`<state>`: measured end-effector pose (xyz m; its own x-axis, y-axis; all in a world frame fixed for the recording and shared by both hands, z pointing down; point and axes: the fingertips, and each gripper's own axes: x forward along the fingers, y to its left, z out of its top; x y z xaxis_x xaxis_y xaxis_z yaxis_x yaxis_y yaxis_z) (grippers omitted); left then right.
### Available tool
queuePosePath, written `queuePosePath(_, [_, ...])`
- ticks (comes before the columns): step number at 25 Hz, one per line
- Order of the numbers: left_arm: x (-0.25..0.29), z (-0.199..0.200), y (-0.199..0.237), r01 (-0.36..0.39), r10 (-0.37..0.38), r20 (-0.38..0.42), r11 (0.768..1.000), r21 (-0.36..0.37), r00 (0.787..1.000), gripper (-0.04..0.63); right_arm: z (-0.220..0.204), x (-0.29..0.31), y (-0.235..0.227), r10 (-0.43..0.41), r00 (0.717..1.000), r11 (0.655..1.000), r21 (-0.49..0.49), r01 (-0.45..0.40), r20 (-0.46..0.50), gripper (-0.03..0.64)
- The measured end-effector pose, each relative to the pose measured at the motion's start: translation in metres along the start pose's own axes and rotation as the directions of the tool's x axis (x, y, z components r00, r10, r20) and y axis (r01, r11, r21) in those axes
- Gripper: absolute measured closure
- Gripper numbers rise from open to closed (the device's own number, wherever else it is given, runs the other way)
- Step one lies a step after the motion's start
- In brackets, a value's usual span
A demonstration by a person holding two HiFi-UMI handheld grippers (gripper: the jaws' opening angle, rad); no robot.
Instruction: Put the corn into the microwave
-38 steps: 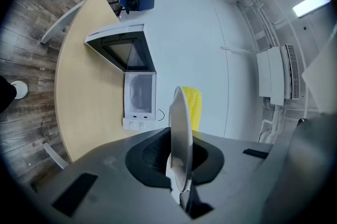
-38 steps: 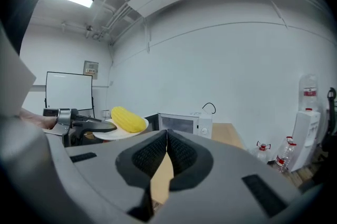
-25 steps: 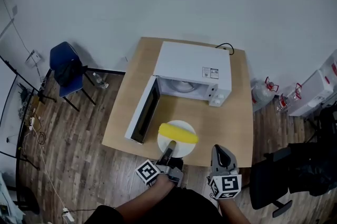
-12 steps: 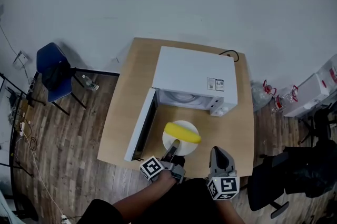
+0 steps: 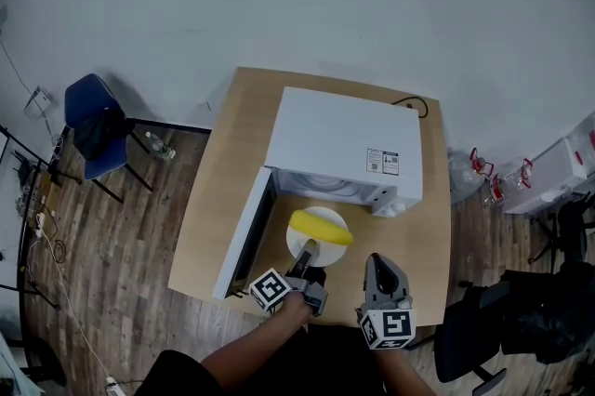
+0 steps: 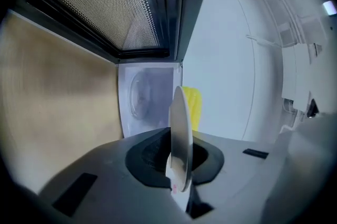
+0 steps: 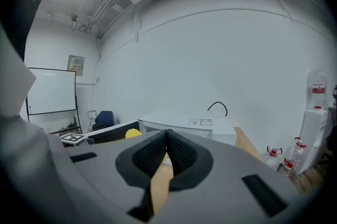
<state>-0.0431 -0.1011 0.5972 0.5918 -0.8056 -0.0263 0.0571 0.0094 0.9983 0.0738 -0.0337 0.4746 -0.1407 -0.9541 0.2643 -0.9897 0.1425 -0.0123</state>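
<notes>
A yellow corn cob (image 5: 321, 226) lies on a white plate (image 5: 313, 244) just in front of the white microwave (image 5: 344, 143). The microwave's door (image 5: 244, 234) hangs open to the left. My left gripper (image 5: 309, 249) is shut on the plate's near rim. In the left gripper view the plate (image 6: 180, 139) stands edge-on between the pads, with the corn (image 6: 193, 107) beyond it and the microwave's cavity (image 6: 147, 98) ahead. My right gripper (image 5: 376, 262) hovers to the right of the plate, shut and empty. In the right gripper view its pads (image 7: 178, 153) meet.
The microwave sits on a wooden table (image 5: 216, 199) with a black cable (image 5: 420, 106) behind it. A blue chair (image 5: 93, 120) stands at the left. Water bottles (image 5: 483, 173) and a black office chair (image 5: 521, 315) are at the right, on the wood floor.
Both grippers have moved forward toward the microwave. The plate with the corn has come closer to the open cavity, still held by my left gripper.
</notes>
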Motion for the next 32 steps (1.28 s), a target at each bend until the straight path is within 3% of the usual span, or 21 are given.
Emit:
queuePosePath(7, [0.044, 0.007, 0.014, -0.012, 0.011, 0.025, 1.000, 0.009, 1.000, 0.577, -0.006, 0.032, -0.027, -0.002, 1.000, 1.000, 0.010, 0.002, 0.011, 0.557])
queuePosePath(14, [0.071, 0.019, 0.048, -0.081, 0.080, 0.039, 0.996, 0.029, 0.996, 0.577, -0.028, 0.067, -0.031, 0.073, 0.996, 0.997, 0.003, -0.073, -0.058, 0.557])
queuePosePath(23, [0.102, 0.038, 0.084, -0.046, 0.046, 0.100, 0.999, -0.001, 0.994, 0.577, -0.043, 0.101, -0.042, 0.088, 0.992, 0.994, -0.062, -0.094, -0.089, 0.557])
queuePosePath(32, [0.120, 0.056, 0.120, -0.135, 0.129, 0.131, 0.990, 0.036, 0.983, 0.577, -0.048, 0.115, -0.041, 0.122, 0.986, 0.990, -0.062, -0.129, -0.109, 0.557])
